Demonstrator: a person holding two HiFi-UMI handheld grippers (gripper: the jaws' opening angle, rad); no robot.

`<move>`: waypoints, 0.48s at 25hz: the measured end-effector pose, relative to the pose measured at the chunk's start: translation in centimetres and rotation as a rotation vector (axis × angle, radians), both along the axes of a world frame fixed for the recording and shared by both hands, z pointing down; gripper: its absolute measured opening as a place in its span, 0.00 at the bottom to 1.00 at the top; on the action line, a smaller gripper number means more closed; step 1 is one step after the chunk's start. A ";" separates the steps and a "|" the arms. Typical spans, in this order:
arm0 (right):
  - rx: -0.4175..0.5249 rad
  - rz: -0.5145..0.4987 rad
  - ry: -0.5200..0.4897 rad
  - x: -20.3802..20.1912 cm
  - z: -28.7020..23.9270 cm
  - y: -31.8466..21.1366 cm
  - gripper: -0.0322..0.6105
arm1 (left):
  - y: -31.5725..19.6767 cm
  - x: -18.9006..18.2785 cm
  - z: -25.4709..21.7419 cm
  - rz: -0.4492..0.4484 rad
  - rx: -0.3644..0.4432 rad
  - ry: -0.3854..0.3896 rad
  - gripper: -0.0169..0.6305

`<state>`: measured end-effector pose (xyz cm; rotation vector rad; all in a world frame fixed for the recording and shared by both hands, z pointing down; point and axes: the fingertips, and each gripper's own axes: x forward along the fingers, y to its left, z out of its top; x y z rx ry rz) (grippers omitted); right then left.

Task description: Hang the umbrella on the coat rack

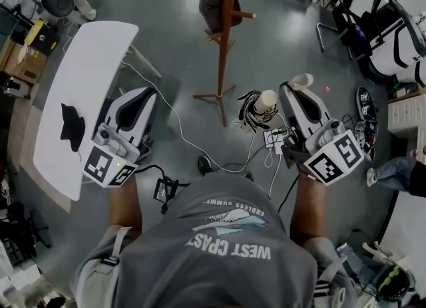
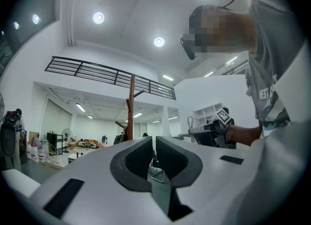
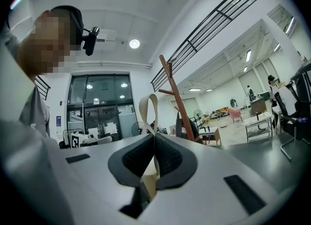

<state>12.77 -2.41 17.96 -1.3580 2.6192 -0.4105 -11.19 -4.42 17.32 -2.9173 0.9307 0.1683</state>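
The brown wooden coat rack stands on the grey floor ahead of me, between the two grippers; it also shows as the coat rack and the coat rack. My right gripper is shut on the umbrella's beige strap loop. The folded umbrella, striped black and white with a beige handle, hangs beside that gripper to its left, right of the rack's foot. My left gripper hangs left of the rack, its jaws shut with nothing between them.
A dark bag hangs on the rack's far side. A white table with a black object stands at the left. Cables and a power strip lie on the floor near my feet. Chairs stand at the upper right.
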 end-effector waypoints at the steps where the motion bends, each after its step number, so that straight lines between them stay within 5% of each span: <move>1: -0.001 0.004 -0.001 -0.5 0.0 -0.3 0.10 | -0.4 -0.4 0.0 0.007 0.001 0.002 0.08; 12: 0.002 -0.008 -0.001 -4.4 0.3 -4.0 0.10 | -2.8 -3.5 1.3 0.032 -0.008 0.036 0.08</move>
